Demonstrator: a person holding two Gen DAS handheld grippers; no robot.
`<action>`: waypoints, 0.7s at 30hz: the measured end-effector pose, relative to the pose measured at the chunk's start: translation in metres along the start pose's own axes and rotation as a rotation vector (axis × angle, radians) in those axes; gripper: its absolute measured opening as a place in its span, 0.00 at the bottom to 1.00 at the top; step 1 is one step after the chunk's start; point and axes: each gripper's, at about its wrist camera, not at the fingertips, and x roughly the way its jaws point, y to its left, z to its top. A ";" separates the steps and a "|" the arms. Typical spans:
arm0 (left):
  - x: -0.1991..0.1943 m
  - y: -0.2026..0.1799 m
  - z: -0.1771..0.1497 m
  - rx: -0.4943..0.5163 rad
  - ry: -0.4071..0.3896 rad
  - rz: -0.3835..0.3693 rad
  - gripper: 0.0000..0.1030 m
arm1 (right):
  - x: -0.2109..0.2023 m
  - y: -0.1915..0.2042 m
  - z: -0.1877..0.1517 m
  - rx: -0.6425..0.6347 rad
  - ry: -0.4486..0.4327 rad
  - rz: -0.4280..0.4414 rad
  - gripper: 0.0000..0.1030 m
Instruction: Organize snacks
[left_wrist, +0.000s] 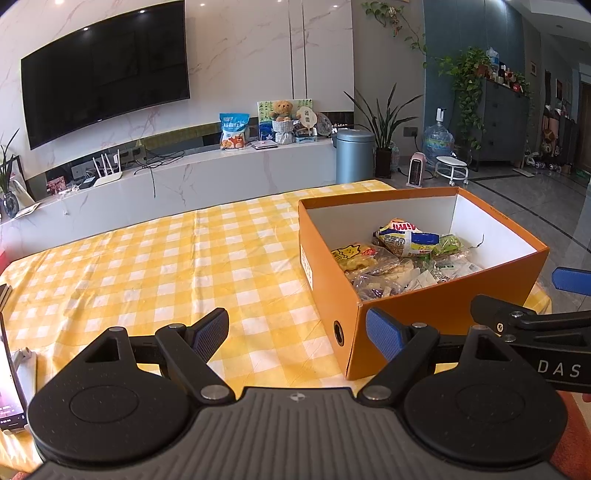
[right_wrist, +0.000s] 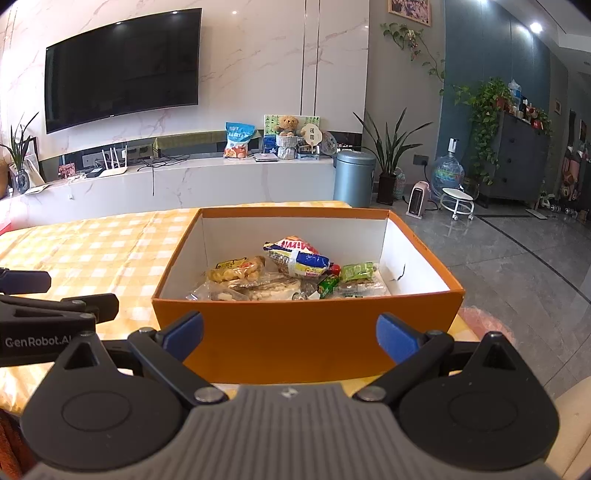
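Both the left gripper (left_wrist: 297, 334) and right gripper (right_wrist: 290, 338) stand wide and empty before the orange cardboard box (right_wrist: 306, 332) on the checkered counter (left_wrist: 147, 266), long axis running away, its light, crinkly, likely crushable snack packets (right_wrist: 295, 273) best pinched by their sealed edges.

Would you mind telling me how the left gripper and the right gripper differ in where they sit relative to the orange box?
The left gripper faces the orange box's near corner, with checked cloth ahead; the right gripper faces its long side squarely. The left one looks across the snacks at an angle, the right one straight in. Both are open and empty.
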 end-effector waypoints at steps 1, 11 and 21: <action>0.000 0.000 0.000 0.000 0.000 0.000 0.96 | 0.000 0.000 0.000 0.002 0.001 0.000 0.95; 0.000 0.001 -0.002 -0.005 0.003 -0.005 0.96 | 0.001 0.004 0.000 -0.003 0.010 0.010 0.95; -0.001 0.001 -0.002 -0.004 0.001 -0.001 0.96 | 0.003 0.004 0.000 -0.003 0.020 0.007 0.95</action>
